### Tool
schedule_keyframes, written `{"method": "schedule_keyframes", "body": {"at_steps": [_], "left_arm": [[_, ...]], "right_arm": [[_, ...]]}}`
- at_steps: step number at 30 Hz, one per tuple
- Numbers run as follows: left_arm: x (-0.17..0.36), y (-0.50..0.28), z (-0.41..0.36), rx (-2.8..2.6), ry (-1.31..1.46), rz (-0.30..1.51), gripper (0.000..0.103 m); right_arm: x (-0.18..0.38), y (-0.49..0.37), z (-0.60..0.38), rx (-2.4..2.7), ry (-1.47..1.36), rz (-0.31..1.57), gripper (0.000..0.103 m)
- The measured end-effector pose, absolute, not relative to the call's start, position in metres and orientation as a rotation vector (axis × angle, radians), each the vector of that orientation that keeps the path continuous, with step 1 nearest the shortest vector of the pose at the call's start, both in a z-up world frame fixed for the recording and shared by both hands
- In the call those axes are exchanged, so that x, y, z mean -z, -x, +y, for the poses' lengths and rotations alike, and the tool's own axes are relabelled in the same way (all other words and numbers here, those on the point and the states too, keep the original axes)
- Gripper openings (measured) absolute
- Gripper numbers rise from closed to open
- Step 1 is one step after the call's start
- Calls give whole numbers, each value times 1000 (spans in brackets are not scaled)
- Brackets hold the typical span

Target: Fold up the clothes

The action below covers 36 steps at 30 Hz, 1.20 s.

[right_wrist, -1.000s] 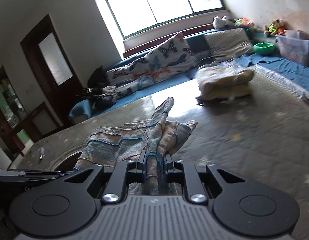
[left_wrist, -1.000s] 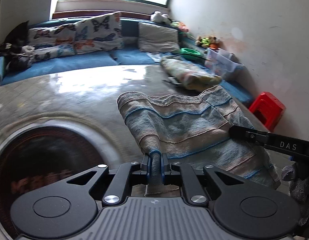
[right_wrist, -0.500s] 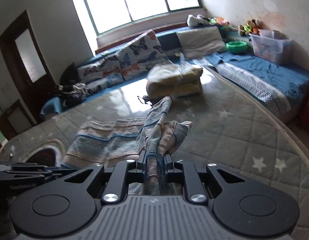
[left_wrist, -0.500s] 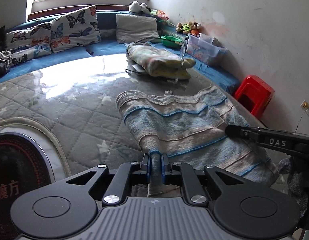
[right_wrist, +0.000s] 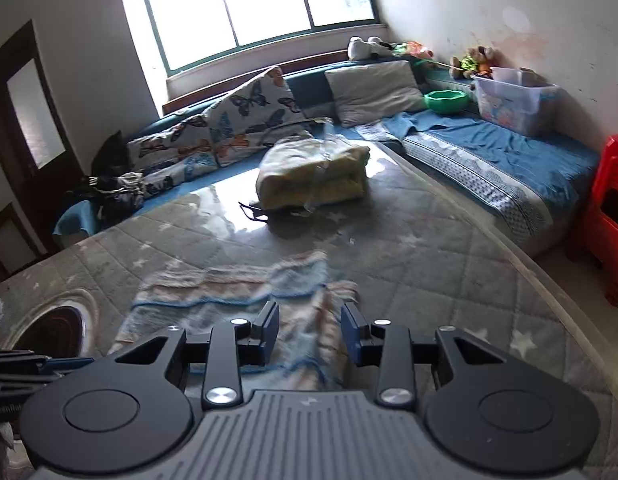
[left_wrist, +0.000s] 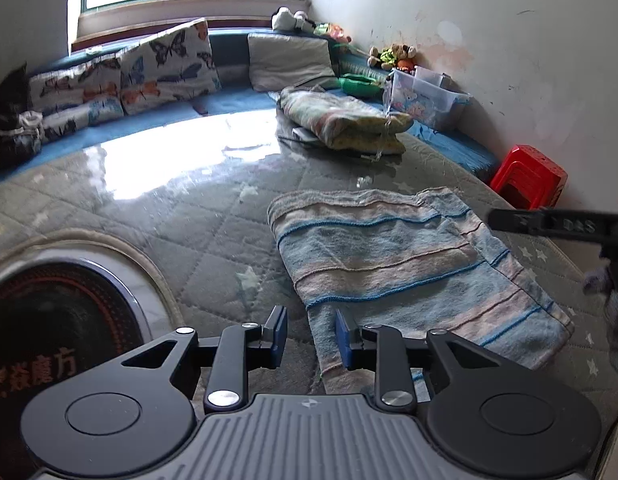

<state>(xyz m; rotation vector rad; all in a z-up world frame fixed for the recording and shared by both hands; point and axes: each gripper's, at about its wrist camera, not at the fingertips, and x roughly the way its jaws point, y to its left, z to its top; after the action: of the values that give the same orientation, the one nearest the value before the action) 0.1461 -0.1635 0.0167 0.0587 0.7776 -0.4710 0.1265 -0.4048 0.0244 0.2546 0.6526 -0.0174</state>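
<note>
Both grippers have let go of the towel since half a second ago: then each was clamped on a bunched edge of it, and now the jaws of both stand wide apart with nothing between them. The left gripper (left_wrist: 311,335) hovers low over the towel's (left_wrist: 393,264) near left corner, its right pad over the cloth and its left pad over the bare mattress (left_wrist: 197,232). The right gripper (right_wrist: 310,334) hangs above the towel (right_wrist: 245,292), which looks blurred in that view. The towel, striped in blue and beige, lies spread flat on the grey quilted mattress, folded over, with its long edges running left to right. In the left wrist view the right gripper's black finger (left_wrist: 549,222) reaches in from the right edge above the towel's far right corner. Well beyond the towel a folded blanket (left_wrist: 341,120) sits on the mattress, and a red stool (left_wrist: 529,176) stands beside the wall.
</note>
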Motion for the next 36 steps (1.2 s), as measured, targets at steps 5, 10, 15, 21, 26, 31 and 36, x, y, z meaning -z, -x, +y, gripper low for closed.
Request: {"method": "schedule_keyframes", "body": {"at_steps": [5, 10, 15, 21, 26, 31, 36], "left_arm": [[-22, -132, -165, 511, -67, 750, 29], [-15, -128, -167, 538, -75, 766, 29], [-4, -126, -168, 553, -85, 789, 29], [2, -127, -164, 552, -72, 808, 30], [2, -125, -162, 553, -69, 807, 29], [2, -123, -157, 556, -63, 812, 29], [2, -120, -151, 559, -49, 815, 29]], "right_arm": [[-20, -153, -389, -32, -250, 691, 35], [-8, -177, -381, -27, -255, 725, 35], [2, -192, -379, -4, -240, 753, 32], [-2, -194, -375, 6, -242, 754, 30], [-12, -195, -357, -52, -230, 740, 30], [-1, -212, -343, -48, -208, 778, 30], [-1, -217, -343, -13, -202, 778, 30]]}}
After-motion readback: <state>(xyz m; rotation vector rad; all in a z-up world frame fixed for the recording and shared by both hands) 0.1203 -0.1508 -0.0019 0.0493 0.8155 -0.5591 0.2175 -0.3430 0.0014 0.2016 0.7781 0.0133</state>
